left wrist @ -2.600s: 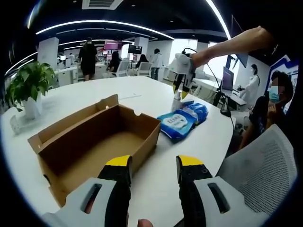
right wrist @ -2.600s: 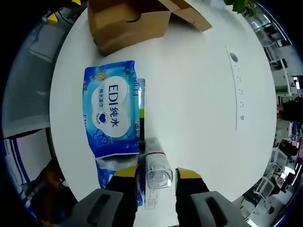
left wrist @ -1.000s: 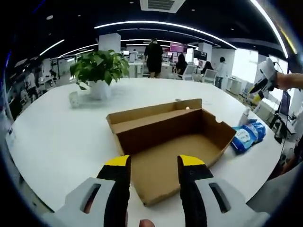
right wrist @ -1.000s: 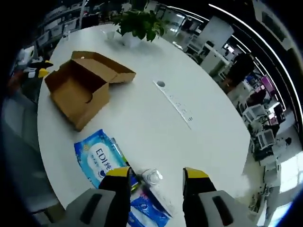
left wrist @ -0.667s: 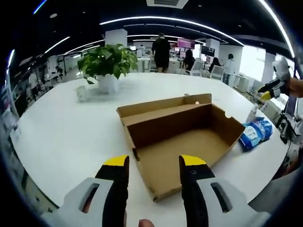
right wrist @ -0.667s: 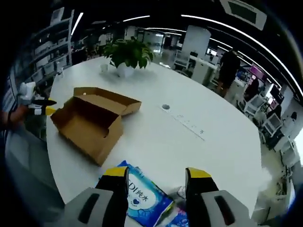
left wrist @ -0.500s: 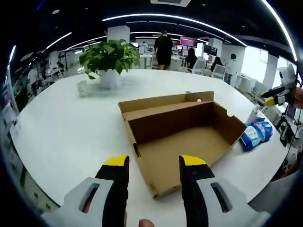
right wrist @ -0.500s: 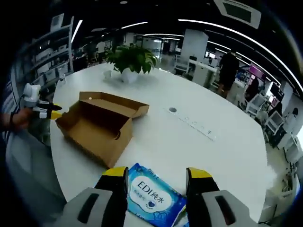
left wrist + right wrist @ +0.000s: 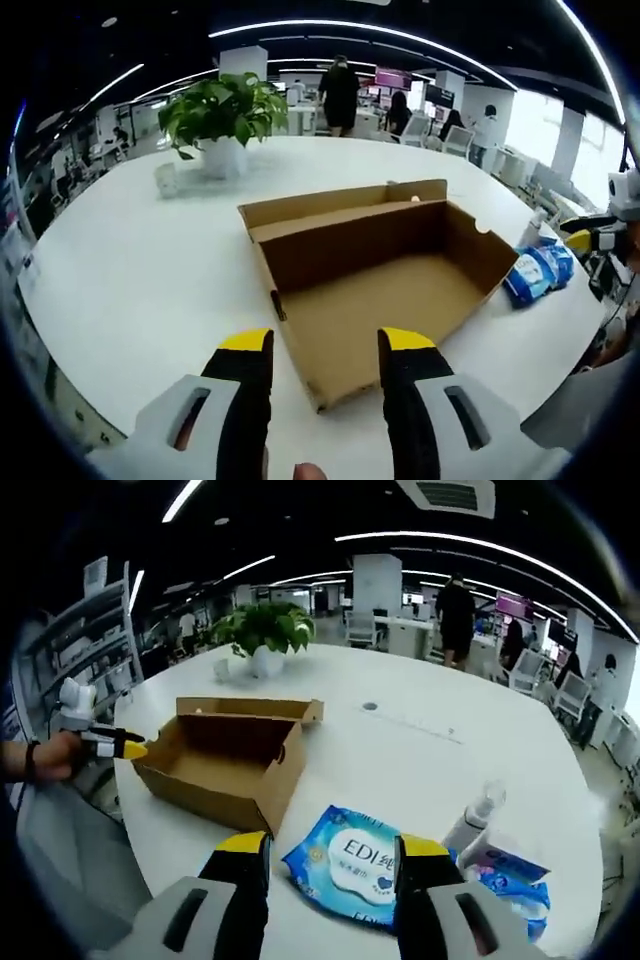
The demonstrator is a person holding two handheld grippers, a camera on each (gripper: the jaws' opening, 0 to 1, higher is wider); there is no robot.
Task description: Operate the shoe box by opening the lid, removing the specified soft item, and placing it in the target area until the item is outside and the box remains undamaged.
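The brown cardboard shoe box (image 9: 350, 290) lies open on the white table, its lid folded back and its floor bare. My left gripper (image 9: 326, 345) hovers open just short of the box's near corner, with nothing between its yellow-tipped jaws. In the right gripper view the same shoe box (image 9: 225, 755) sits left of centre. A blue wipes pack (image 9: 350, 865) lies flat on the table beyond my right gripper (image 9: 333, 848), which is open and holds nothing. The wipes pack (image 9: 530, 278) rests to the right of the box.
A clear spray bottle (image 9: 475, 815) and a second blue pack (image 9: 510, 880) lie beside the wipes. A potted plant (image 9: 220, 110) and a small cup (image 9: 165, 180) stand at the far side. The other gripper (image 9: 100, 742) is in a hand at the left. People stand in the office behind.
My right gripper has pulled back and levelled out, away from the bottle and wipes, which stay on the table. The left view has shifted only slightly; the box has not moved.
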